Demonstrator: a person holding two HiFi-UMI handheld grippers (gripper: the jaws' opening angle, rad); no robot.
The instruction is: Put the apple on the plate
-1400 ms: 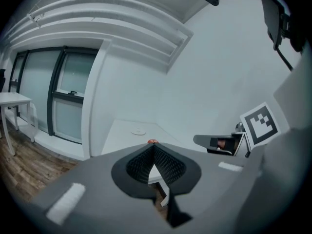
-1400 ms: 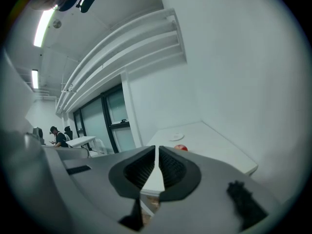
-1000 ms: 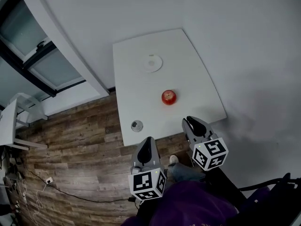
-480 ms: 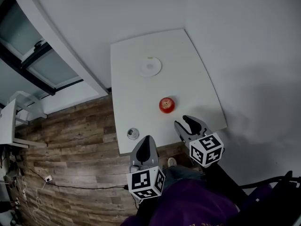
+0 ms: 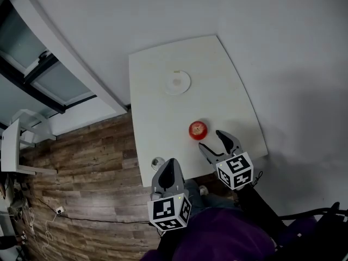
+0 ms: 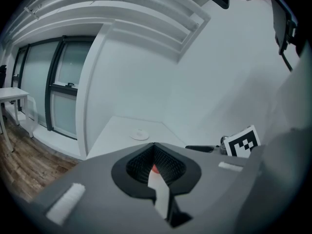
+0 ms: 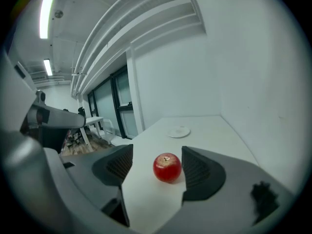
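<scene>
Right claw [image 5: 209,139]: just been opening, now spread wide, clamped on nothing. Also nearer the apple [image 5: 197,129] than a second ago, over the near right part of the white tabletop [image 5: 228,91] instead of hanging off its edge.

Apple in the right gripper view: framed between the two ribbed pads, nearer the right-hand one, touching neither. Upright, stem up, resting on the tabletop, not lifted.

Plate [image 5: 178,82]: small, white, bare, well apart from the apple toward the far end.

Left claw [image 5: 170,163]: pressed together, empty, hovering at the near edge just beside a small round metal thing [image 5: 158,162]. Drifted a little forward, no part in the pick so far.

Meaning for the task: approach and pre-grasp opening done, grasp not yet made. Probably next: push forward until the pads flank the apple's widest part, then squeeze. Risk: round fruit, likely to roll if nudged by one pad first.
</scene>
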